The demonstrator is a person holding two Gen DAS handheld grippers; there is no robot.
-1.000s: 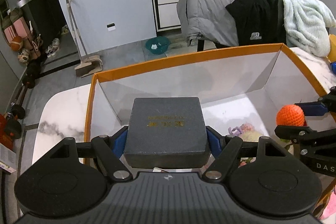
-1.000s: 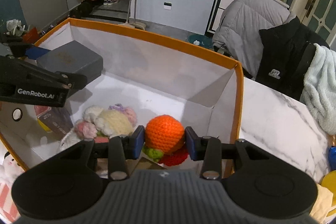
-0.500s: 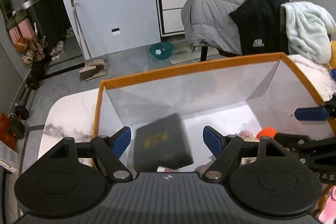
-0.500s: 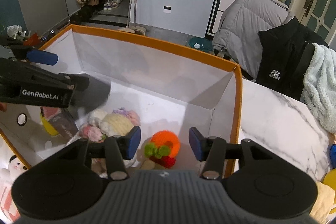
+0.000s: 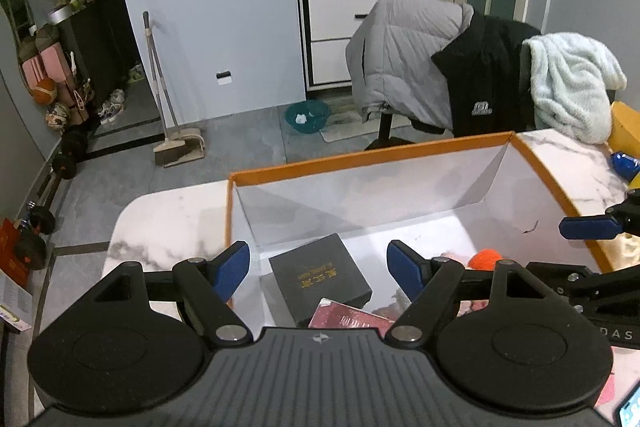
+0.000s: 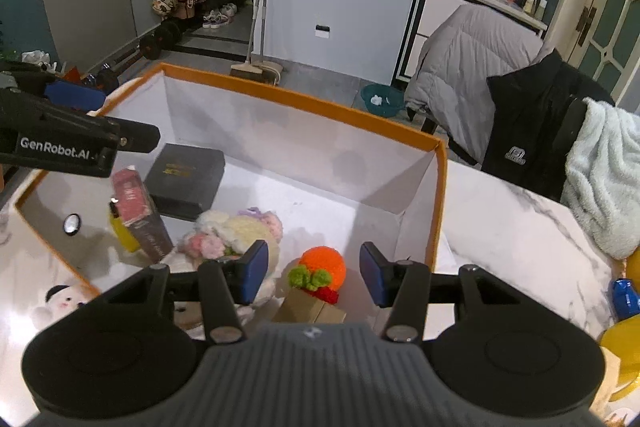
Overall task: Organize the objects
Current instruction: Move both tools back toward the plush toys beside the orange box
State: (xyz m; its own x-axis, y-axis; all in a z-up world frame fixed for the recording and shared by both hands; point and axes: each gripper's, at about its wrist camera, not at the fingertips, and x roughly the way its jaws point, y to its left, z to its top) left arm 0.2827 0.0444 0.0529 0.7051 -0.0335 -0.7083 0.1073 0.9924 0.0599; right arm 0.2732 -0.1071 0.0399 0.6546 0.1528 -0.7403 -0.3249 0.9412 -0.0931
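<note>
Below the left claw, inside the orange-rimmed box, a dark grey gift box with gold lettering lies flat on the white floor; the claw is spread wide, its blue pads well clear of the gift box on either side and pinching nothing; a maroon book leans just nearer the claw, its corner overlapping the gift box's near edge. Ahead of the right claw, which is likewise spread with nothing between its pads, a crocheted orange with green leaves sits on the box floor, on top of a red knitted piece and beside a tan cardboard packet; to the left of that claw lies a heap of cream and pink crocheted flowers; further left the maroon book stands tilted against a yellow lighter, with the gift box behind it near the far left corner. From the right wrist view the left claw reaches in over the box's left wall. Beyond the right wall of the box, the marble bench carries a pale fluffy towel; behind the box a chair is draped with a grey jacket and a black jacket.
</note>
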